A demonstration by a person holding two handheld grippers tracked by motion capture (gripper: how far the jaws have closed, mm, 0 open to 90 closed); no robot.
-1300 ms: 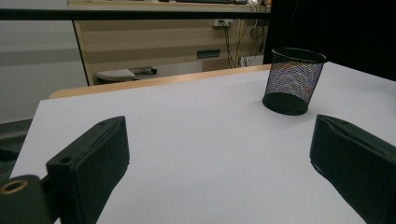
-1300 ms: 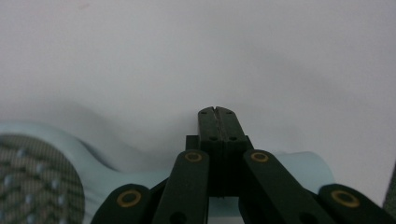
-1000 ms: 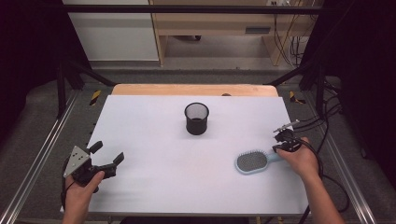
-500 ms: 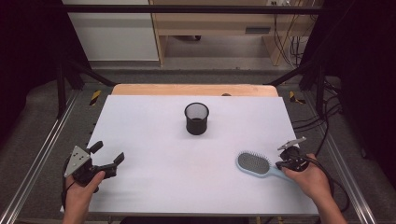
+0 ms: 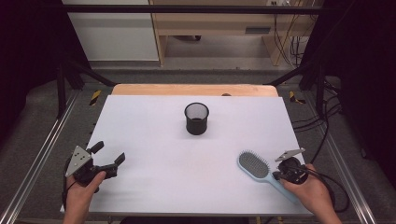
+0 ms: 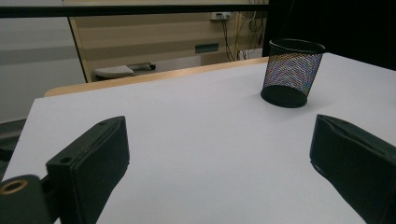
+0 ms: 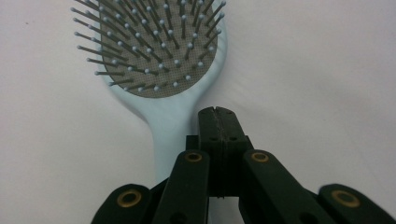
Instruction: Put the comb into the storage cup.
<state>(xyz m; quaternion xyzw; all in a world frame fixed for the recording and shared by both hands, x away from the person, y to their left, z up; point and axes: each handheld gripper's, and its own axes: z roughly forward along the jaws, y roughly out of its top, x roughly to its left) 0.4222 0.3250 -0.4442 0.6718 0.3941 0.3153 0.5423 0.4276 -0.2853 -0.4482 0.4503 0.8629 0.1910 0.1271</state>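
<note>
A light blue hairbrush [image 5: 253, 164] lies bristles up at the near right of the white table [image 5: 154, 130], its handle pointing toward the near right corner. My right gripper [image 5: 279, 176] is shut, its jaws pressed together directly over the handle. In the right gripper view the closed tips [image 7: 217, 114] sit above the handle just below the hairbrush's bristle pad [image 7: 159, 56]; nothing is between them. My left gripper [image 5: 109, 152] rests at the near left, open and empty, its jaws [image 6: 219, 154] spread wide. A black mesh cup [image 5: 196, 119] stands upright mid-table, and also appears as the mesh cup [image 6: 292, 72] ahead of the left gripper.
A wooden strip [image 5: 194, 89] borders the table's far edge. Metal rails [image 5: 42, 154] run along both sides, and cables [image 5: 322, 135] hang at the right. Bare white tabletop stretches between the two grippers and around the cup.
My right hand has moved toward the near edge and slightly right. The hairbrush's handle has swung with it toward the near right corner, while the head stayed about in place. The left gripper has not moved.
</note>
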